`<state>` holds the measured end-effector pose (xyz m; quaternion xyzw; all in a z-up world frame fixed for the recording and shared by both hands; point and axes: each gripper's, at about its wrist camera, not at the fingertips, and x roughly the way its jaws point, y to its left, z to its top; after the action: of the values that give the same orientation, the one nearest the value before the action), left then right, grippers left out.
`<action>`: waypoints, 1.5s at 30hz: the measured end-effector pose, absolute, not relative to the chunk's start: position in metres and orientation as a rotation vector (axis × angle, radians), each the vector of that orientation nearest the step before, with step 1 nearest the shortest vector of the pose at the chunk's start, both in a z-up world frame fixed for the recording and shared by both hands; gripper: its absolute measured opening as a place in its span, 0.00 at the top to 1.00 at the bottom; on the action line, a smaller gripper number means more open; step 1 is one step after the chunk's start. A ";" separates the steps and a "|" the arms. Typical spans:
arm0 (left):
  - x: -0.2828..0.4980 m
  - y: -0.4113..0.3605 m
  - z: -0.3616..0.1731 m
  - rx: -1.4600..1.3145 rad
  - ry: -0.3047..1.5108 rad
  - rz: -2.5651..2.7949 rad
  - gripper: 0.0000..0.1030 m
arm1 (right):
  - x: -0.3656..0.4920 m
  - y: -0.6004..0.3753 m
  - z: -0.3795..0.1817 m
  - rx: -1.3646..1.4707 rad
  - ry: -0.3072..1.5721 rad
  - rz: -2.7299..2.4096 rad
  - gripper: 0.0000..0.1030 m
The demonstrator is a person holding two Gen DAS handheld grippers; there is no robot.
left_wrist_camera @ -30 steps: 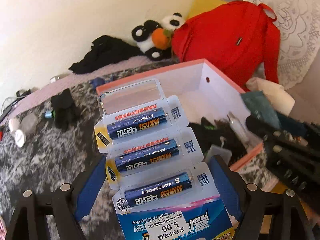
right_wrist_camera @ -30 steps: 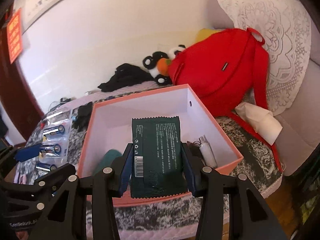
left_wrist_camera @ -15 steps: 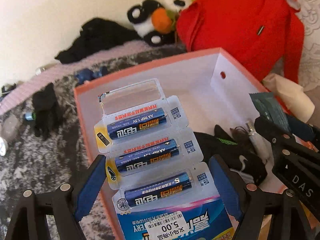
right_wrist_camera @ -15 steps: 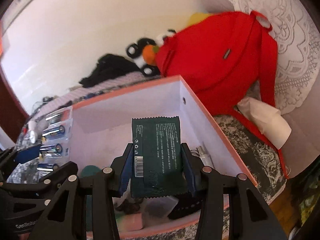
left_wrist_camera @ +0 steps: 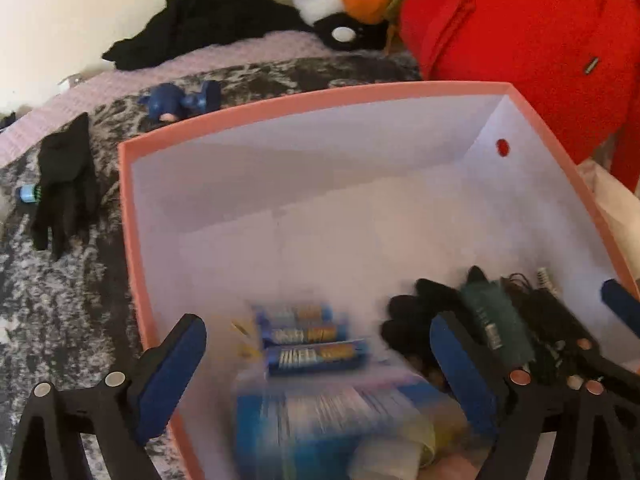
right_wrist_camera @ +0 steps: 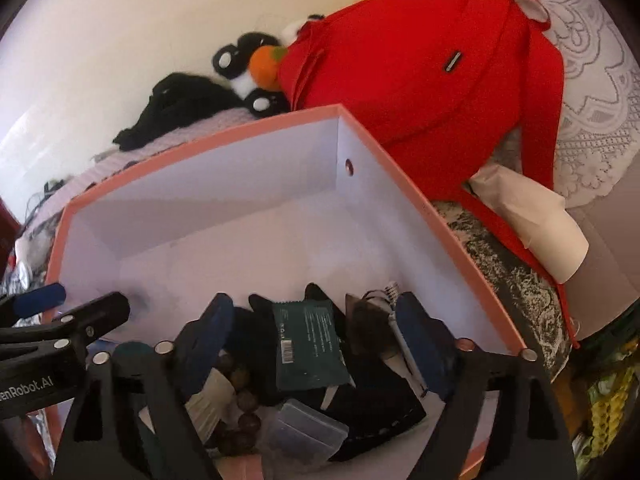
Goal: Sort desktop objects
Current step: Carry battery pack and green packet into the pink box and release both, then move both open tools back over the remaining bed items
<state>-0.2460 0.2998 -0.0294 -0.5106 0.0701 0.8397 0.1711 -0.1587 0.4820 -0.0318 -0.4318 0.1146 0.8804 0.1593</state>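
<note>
Left wrist view: my left tongs [left_wrist_camera: 318, 354] are spread, batteries [left_wrist_camera: 316, 354] in the box [left_wrist_camera: 320, 94]; right tongs [right_wrist_camera: 316, 330] spread, sachet [right_wrist_camera: 308, 346] inside; glove [left_wrist_camera: 64, 184] remains on bed.

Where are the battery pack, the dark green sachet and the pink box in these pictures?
battery pack [left_wrist_camera: 316, 350]: left wrist view, on the lowest blue battery.
dark green sachet [right_wrist_camera: 310, 346]: right wrist view, middle of its printed face.
pink box [right_wrist_camera: 448, 236]: right wrist view, on its right rim.

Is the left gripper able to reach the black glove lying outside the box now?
Probably yes: the left gripper is open and empty, and the black glove lies uncovered left of the pink box.
</note>
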 end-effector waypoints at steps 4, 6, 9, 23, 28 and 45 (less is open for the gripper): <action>-0.239 0.297 -0.020 -1.444 0.205 2.369 0.08 | -0.158 0.480 -0.028 -1.209 0.326 2.522 0.16; -0.233 0.293 -0.011 -1.420 0.197 2.373 0.08 | -0.156 0.479 -0.025 -1.193 0.328 2.523 0.16; -0.222 0.277 0.006 -1.369 0.168 2.403 0.08 | -0.151 0.476 -0.017 -1.149 0.337 2.533 0.16; -0.170 0.072 0.004 -1.386 0.016 2.691 0.08 | -0.130 0.391 0.039 -0.819 0.345 2.720 0.08; -0.160 0.001 -0.025 -1.477 -0.053 2.749 0.08 | -0.138 0.324 0.045 -0.778 0.310 2.839 0.03; -0.251 -0.108 -0.078 -1.371 -0.260 2.891 0.08 | -0.219 0.145 -0.026 -1.050 0.115 3.046 0.02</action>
<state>-0.2513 -0.1083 -0.0779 -0.4269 -0.0808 0.9000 -0.0343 -0.2194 0.1451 -0.0257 -0.3253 0.0357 0.9440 -0.0412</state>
